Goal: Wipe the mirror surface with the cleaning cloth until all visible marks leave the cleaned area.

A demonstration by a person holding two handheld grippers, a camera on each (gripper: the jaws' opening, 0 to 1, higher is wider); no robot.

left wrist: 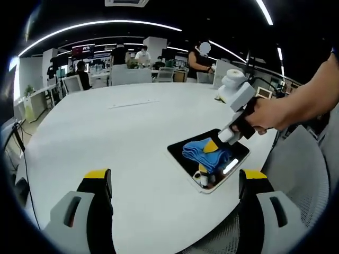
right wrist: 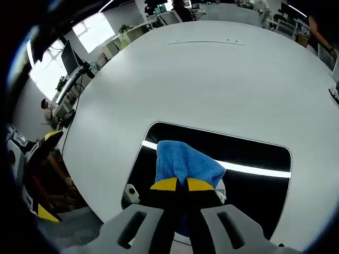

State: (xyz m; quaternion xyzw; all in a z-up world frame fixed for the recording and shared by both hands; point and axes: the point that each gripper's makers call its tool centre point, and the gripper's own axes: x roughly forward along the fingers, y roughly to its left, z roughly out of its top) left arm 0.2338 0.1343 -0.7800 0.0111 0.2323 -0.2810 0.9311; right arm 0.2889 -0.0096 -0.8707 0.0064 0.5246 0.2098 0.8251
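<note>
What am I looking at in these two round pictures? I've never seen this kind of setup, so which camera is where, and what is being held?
No robot here: a person holds a two-jaw gripper in each hand, and each gripper carries a fisheye camera looking forward along its jaws.

In the left gripper view, the left gripper is open and holds nothing, above a white table. Across from it a hand holds the right gripper, which presses a blue cleaning cloth onto a dark rectangular mirror lying flat on the table.

The right gripper view looks down over the same mirror. The right gripper is shut on the cloth. The bright stripe across the glass appears to be a ceiling light's reflection. Any marks are too small to tell.
</note>
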